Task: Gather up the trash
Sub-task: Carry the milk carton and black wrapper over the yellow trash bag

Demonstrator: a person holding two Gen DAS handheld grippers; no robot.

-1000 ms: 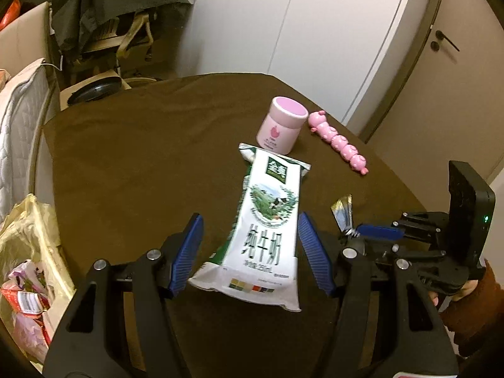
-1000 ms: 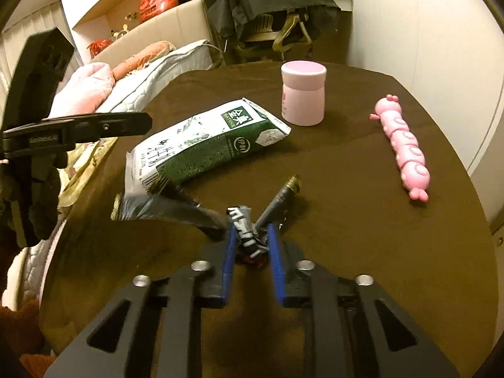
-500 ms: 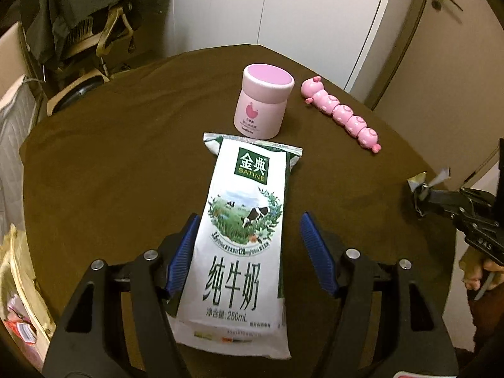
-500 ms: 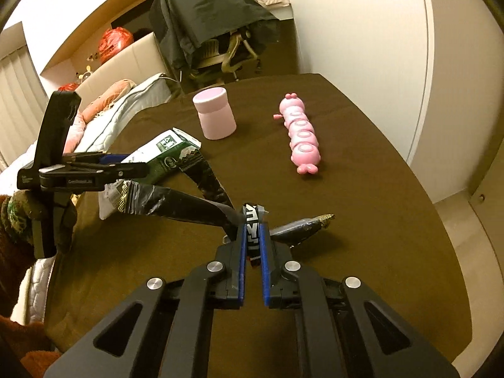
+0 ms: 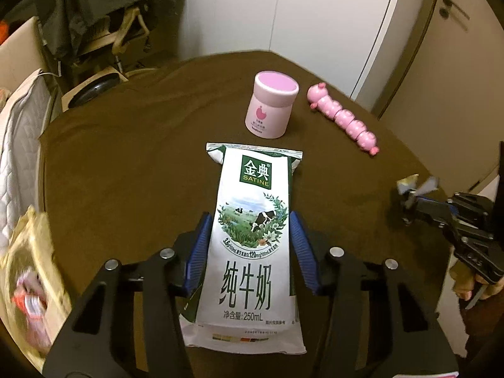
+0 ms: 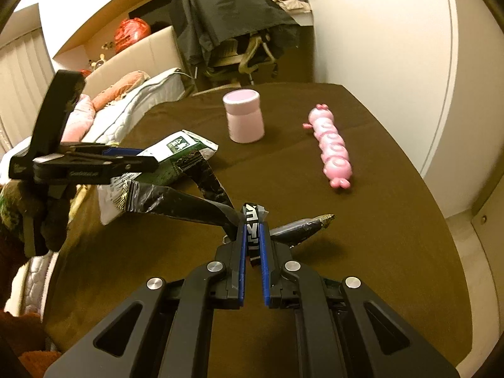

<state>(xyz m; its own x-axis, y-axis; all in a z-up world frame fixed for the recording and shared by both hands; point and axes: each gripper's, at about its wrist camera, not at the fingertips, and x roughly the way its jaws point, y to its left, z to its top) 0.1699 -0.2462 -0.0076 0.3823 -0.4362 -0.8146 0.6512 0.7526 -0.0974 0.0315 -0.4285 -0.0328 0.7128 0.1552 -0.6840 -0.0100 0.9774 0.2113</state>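
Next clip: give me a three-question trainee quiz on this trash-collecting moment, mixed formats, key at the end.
1. True or false: the pink caterpillar-shaped plastic toy lies on the brown table.
2. What do the right tongs hold? A) crumpled black foil wrapper B) a spoon C) a paper cup
3. Fill in: the white milk pouch with green label lies between the blue pads of the ____ tongs.

Key: 1 true; 2 A; 3 left. The left jaws are closing around the pouch. The pink lidded jar stands upright, untouched.
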